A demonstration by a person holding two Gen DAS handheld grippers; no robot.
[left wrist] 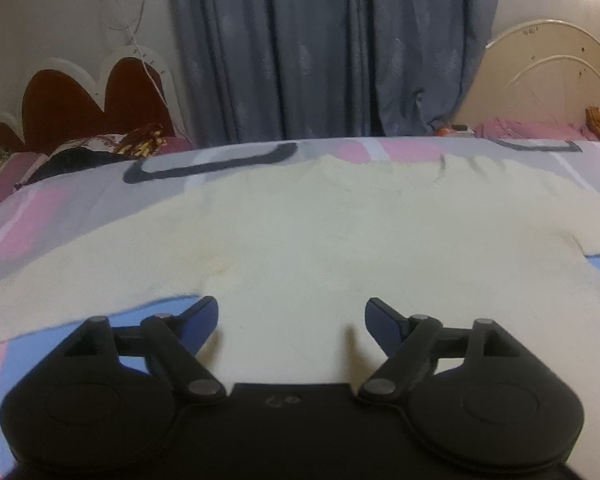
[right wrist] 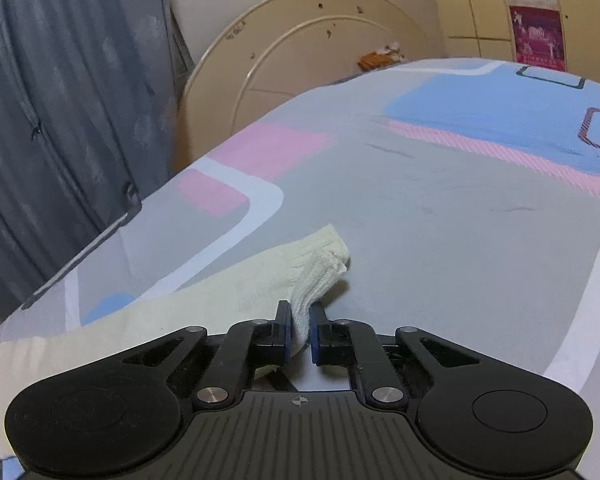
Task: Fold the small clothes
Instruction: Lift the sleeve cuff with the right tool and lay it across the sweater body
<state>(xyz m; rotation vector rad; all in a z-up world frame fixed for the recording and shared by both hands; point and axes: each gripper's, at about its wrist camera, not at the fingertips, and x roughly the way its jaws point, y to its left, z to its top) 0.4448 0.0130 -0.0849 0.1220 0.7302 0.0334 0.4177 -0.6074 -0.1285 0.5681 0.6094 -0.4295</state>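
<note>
A cream knit sweater (left wrist: 300,232) lies spread flat on the bed, its sleeves reaching out left and right. My left gripper (left wrist: 292,320) is open and empty, hovering over the sweater's near hem with the cloth between its fingers. In the right wrist view, my right gripper (right wrist: 300,332) is shut on the ribbed cuff (right wrist: 316,276) of one sleeve (right wrist: 204,304), which trails back to the left across the sheet.
The bedsheet (right wrist: 460,208) is grey with pink, blue and white blocks. Blue-grey curtains (left wrist: 320,48) hang behind the bed. A cream round headboard (left wrist: 548,76) stands at right, a red and white one (left wrist: 80,96) at left with pillows.
</note>
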